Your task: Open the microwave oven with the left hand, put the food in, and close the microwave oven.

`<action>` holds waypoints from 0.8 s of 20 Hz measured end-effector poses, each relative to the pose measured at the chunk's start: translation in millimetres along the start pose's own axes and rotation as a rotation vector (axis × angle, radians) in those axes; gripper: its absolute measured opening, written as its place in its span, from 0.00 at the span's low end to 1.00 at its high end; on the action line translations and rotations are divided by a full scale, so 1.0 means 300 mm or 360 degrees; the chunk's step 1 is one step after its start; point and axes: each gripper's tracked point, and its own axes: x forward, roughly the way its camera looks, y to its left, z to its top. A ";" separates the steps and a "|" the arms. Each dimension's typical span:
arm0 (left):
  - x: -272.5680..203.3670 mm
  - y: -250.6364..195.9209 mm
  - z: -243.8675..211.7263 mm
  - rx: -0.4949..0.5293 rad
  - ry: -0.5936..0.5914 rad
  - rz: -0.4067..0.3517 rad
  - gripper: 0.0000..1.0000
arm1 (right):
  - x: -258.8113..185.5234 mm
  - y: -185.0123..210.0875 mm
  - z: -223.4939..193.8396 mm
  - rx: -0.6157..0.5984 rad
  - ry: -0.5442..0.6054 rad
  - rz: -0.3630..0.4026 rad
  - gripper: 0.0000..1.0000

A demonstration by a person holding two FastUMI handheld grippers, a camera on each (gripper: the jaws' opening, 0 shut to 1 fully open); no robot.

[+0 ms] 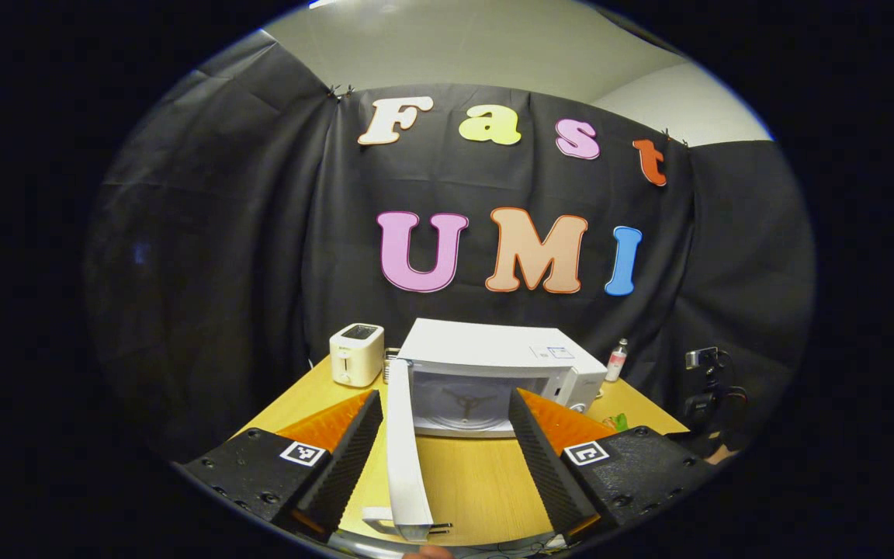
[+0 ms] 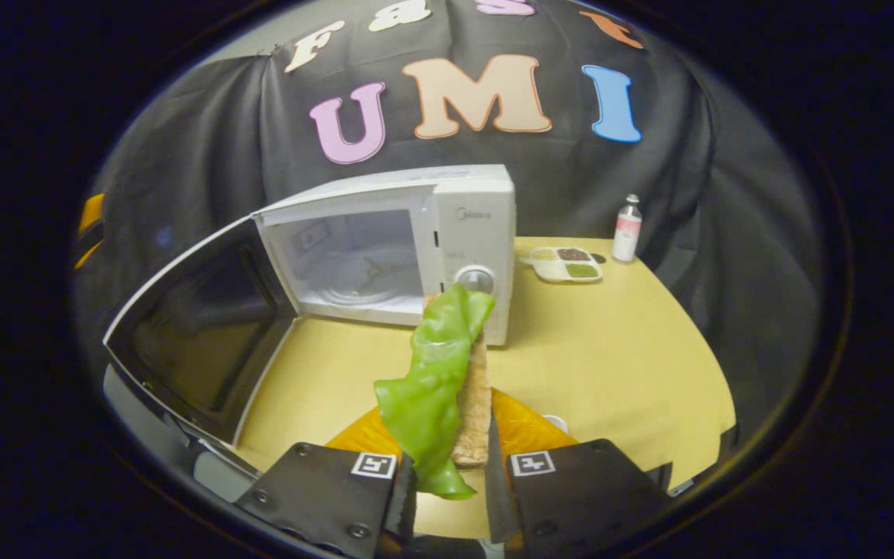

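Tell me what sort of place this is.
Likely a staged kitchen booth for recording: a microwave with its door open and a toaster stand on a wooden table against a black cloth wall.

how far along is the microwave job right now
Done: the microwave is open, its door swung wide, and the left gripper sits open with the door's edge between its fingers. In hand: the right gripper is shut on the food, a green leaf with a bread-like slice, held in front of the cavity, not yet inside. Left: place the food on the turntable, then close the door.
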 end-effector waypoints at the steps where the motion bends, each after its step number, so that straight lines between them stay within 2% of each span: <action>1: -0.006 -0.005 0.009 0.0008 -0.0013 -0.0005 0.96 | 0.022 0.036 0.008 0.0007 0.0004 0.0029 0.39; 3: -0.006 -0.012 0.016 0.0007 -0.0023 -0.0006 0.93 | 0.071 0.099 0.026 0.0031 -0.0007 0.0075 0.39; 5: -0.010 -0.016 0.009 -0.0001 -0.0010 -0.0003 0.96 | 0.117 0.174 0.046 0.0099 -0.0011 0.0129 0.39; 6: -0.010 -0.018 0.005 -0.0007 -0.0002 0.0000 0.96 | 0.139 0.211 0.058 0.0148 -0.0008 0.0156 0.33; 7: -0.011 -0.020 0.003 -0.0012 0.0000 0.0004 0.96 | 0.166 0.245 0.068 0.0200 -0.0008 0.0183 0.33; 8: -0.012 -0.019 0.007 -0.0015 0.0001 0.0010 0.96 | 0.194 0.276 0.078 0.0244 -0.0009 0.0203 0.39; 10: -0.009 -0.012 0.011 -0.0027 0.0003 0.0024 0.96 | 0.240 0.335 0.100 0.0312 -0.0010 0.0236 0.39; 11: -0.010 -0.008 0.015 -0.0035 0.0008 0.0030 0.96 | 0.267 0.366 0.111 0.0329 -0.0015 0.0246 0.32; 12: -0.013 -0.001 0.014 -0.0039 0.0012 0.0041 0.94 | 0.296 0.393 0.123 0.0340 -0.0018 0.0251 0.32; 13: -0.020 0.006 0.012 -0.0041 0.0014 0.0053 0.96 | 0.326 0.422 0.133 0.0360 -0.0029 0.0261 0.39; 15: -0.027 0.021 0.013 -0.0054 0.0018 0.0076 0.96 | 0.375 0.468 0.166 0.0434 -0.0053 0.0266 0.39; 16: -0.034 0.026 0.003 -0.0064 0.0028 0.0085 0.94 | 0.399 0.487 0.179 0.0482 -0.0060 0.0264 0.32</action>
